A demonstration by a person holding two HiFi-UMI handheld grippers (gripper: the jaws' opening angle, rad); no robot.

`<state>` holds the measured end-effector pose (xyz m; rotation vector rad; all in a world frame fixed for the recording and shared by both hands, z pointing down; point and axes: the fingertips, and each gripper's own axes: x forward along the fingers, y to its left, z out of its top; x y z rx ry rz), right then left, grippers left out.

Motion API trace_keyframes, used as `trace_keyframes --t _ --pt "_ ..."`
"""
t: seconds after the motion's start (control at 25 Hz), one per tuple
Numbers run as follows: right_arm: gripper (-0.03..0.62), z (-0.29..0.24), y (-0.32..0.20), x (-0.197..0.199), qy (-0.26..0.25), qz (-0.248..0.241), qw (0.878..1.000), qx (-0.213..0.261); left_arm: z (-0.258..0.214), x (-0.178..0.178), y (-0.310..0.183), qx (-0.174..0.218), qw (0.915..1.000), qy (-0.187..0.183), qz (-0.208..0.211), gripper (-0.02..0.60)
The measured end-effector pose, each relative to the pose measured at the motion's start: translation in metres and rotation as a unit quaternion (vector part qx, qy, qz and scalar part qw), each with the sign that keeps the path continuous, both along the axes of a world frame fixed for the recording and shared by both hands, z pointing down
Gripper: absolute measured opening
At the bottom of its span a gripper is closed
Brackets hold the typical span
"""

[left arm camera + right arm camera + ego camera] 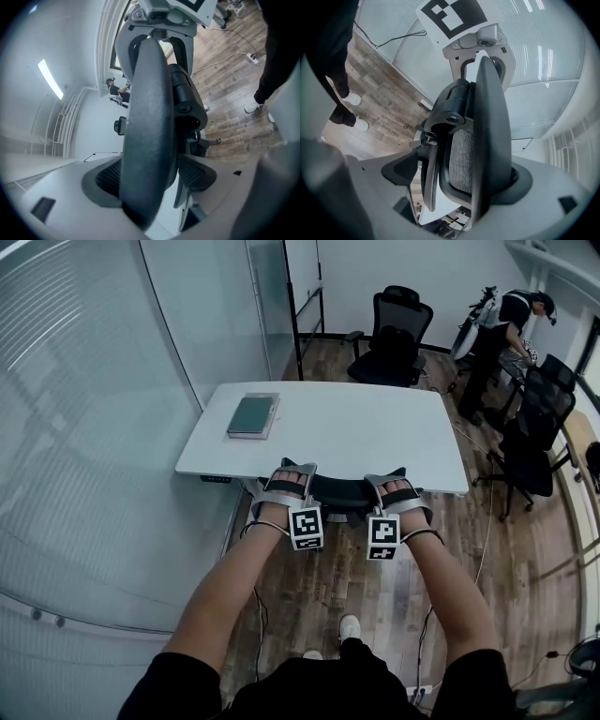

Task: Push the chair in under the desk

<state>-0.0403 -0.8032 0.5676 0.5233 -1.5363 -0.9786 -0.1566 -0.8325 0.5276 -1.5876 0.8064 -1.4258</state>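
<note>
A black mesh office chair stands at the near side of the white desk, its seat hidden under the top and only the upper edge of its backrest showing. My left gripper clasps that edge at its left end and my right gripper at its right end. In the left gripper view the backrest frame runs up between the jaws of the left gripper. In the right gripper view the mesh backrest fills the gap of the right gripper.
A grey notebook lies on the desk's left part. A glass wall runs along the left. More black chairs stand behind the desk and at the right, where a person bends over. Cables trail over the wooden floor.
</note>
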Motion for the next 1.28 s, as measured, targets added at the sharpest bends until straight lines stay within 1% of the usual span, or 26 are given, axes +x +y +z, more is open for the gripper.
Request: trace_keyframes --t 0.36,0.6,0.8,0.92,0.96,1.0,1.04,1.08,1.12,1.16,1.2,1.24,1.28 --pt "0.476 -0.007 -0.021 -0.012 -0.026 -0.005 1.0 -0.005 -0.005 -0.005 -0.024 -0.002 0.9998 0.022 0.0 0.362" --pt "0.476 0.005 -0.033 -0.016 -0.022 -0.001 1.0 0.008 0.007 -0.009 -0.036 0.011 0.9997 0.023 0.004 0.364" --pt "0.476 0.011 -0.032 -0.009 -0.014 -0.001 1.0 0.004 0.013 -0.004 -0.035 0.004 1.0 0.002 0.006 0.364" --pt "0.478 0.018 -0.029 -0.005 0.007 -0.007 1.0 -0.009 0.021 -0.006 -0.03 -0.029 0.9992 -0.027 0.007 0.364" --pt "0.485 0.019 -0.027 -0.005 0.015 -0.011 1.0 -0.016 0.02 -0.008 -0.028 -0.037 0.9989 -0.027 0.002 0.37" --pt "0.492 0.018 -0.025 -0.006 0.012 -0.014 1.0 -0.021 0.015 -0.011 -0.027 -0.04 0.9991 -0.011 -0.008 0.37" --pt "0.497 0.012 -0.022 -0.007 -0.01 -0.014 1.0 -0.023 0.007 -0.014 -0.025 -0.039 0.9987 0.021 -0.024 0.37" --pt "0.502 0.001 -0.017 -0.008 -0.053 -0.008 0.998 -0.025 -0.003 -0.018 -0.02 -0.037 0.9964 0.065 -0.042 0.37" --pt "0.502 -0.013 -0.009 -0.009 -0.111 0.002 0.993 -0.029 -0.013 -0.023 -0.012 -0.034 0.9911 0.114 -0.059 0.37" --pt "0.502 -0.03 0.001 -0.011 -0.176 0.012 0.984 -0.034 -0.024 -0.03 -0.001 -0.029 0.9834 0.164 -0.072 0.37" --pt "0.502 -0.046 0.012 -0.014 -0.238 0.021 0.97 -0.038 -0.034 -0.037 0.012 -0.022 0.9739 0.21 -0.083 0.37" --pt "0.502 -0.059 0.025 -0.017 -0.288 0.026 0.956 -0.04 -0.041 -0.044 0.026 -0.018 0.9639 0.249 -0.092 0.37" --pt "0.502 -0.068 0.039 -0.02 -0.326 0.028 0.944 -0.039 -0.045 -0.05 0.04 -0.015 0.9539 0.283 -0.099 0.37"
